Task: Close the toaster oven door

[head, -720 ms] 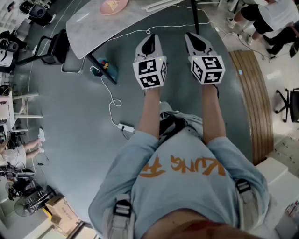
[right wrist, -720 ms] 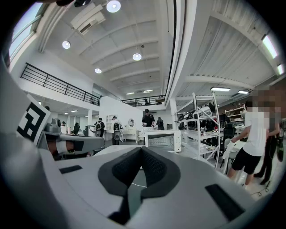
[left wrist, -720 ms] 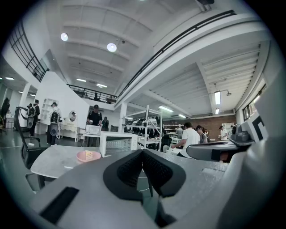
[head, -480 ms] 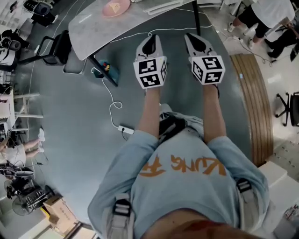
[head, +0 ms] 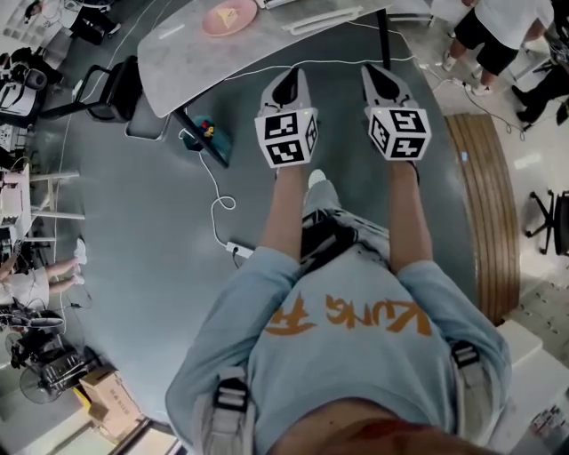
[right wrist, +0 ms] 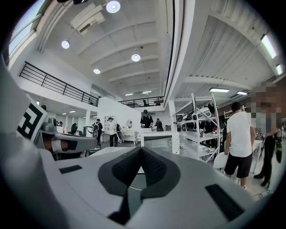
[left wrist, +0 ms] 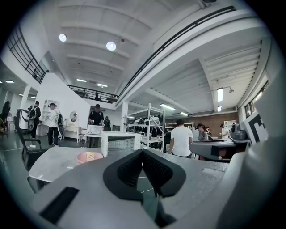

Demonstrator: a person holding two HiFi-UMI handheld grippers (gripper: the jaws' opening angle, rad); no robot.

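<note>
A white toaster oven (right wrist: 160, 142) stands far ahead on the grey table (head: 267, 40); it also shows in the left gripper view (left wrist: 119, 142). From here I cannot tell how its door stands. The head view cuts the oven off. My left gripper (head: 286, 78) and right gripper (head: 379, 73) are held side by side above the floor, short of the table's near edge. In the left gripper view my left gripper (left wrist: 142, 152) has its jaws together with nothing between them, and my right gripper (right wrist: 141, 150) looks the same.
A pink plate (head: 229, 16) lies on the table's left part. A white cable and power strip (head: 240, 249) trail on the floor at left. A chair (head: 116, 89) stands left of the table, a curved wooden bench (head: 489, 204) at right. People (head: 498, 27) stand beyond.
The table and plate have slid lower in the head view, so I have come closer to the table. A shoe now shows below the grippers. Both grippers stay shut.
</note>
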